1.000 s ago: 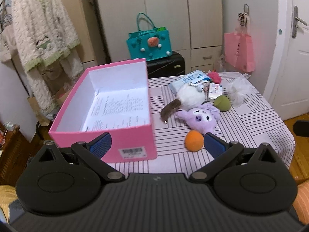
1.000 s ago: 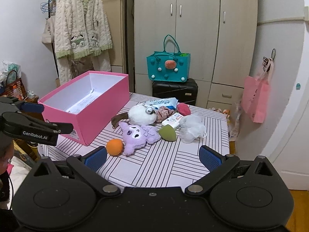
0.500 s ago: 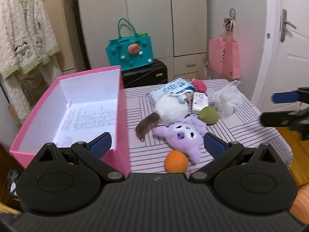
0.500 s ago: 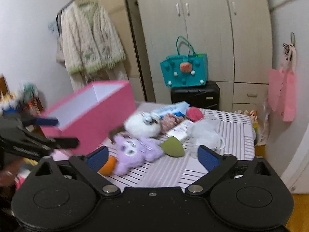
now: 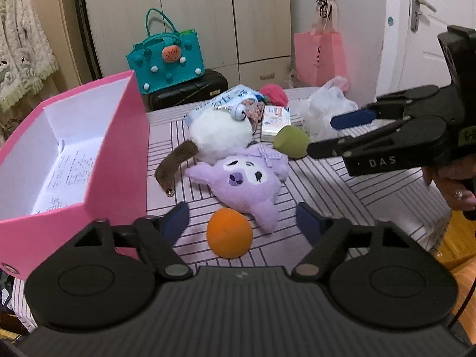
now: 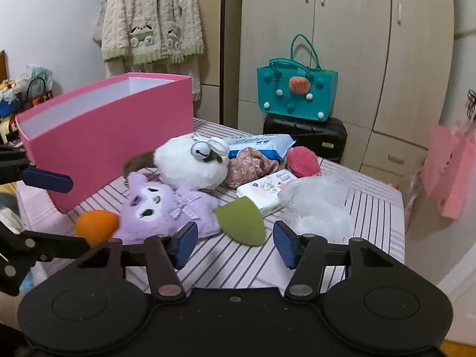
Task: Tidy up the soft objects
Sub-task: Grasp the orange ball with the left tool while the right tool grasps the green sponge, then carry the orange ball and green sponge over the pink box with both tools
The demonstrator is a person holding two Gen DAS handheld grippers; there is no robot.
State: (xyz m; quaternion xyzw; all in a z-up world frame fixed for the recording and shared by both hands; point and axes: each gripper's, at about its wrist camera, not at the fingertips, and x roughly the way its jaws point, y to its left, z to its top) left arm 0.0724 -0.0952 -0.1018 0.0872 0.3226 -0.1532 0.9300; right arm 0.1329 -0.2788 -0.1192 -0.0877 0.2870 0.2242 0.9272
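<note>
Both tongs moved closer, left gripper (image 5: pixel 242 218) spread around orange egg-shaped sponge (image 5: pixel 229 233), right gripper (image 6: pixel 235 242) spread before green teardrop sponge (image 6: pixel 241 220), nothing grasped.

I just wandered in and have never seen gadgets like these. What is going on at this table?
A person holds a pair of black tongs in each hand over a striped table strewn with soft toys. The left tongs are open around a small orange foam ball; the right tongs are open just short of a green teardrop-shaped sponge. Neither grips anything yet. The open pink cardboard box holds only a printed sheet.
</note>
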